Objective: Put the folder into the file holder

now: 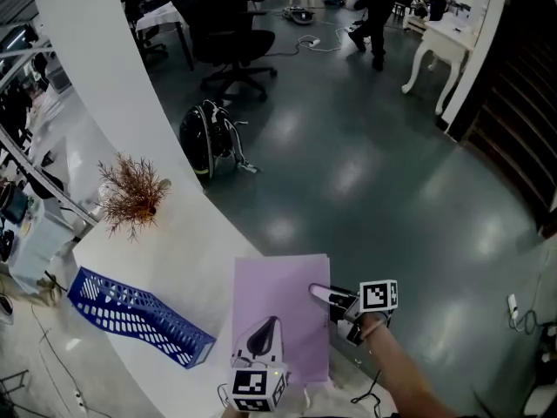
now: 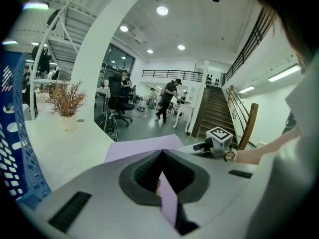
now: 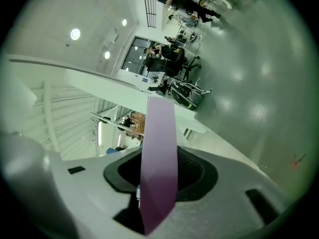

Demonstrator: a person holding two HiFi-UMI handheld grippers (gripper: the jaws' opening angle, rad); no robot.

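Purple folder: left claw, right claw

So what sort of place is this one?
Probably an open-plan office or lab: an office chair, a staircase, and a white desk with a blue file holder.

Head view looks steeply down; gripper views share the folder
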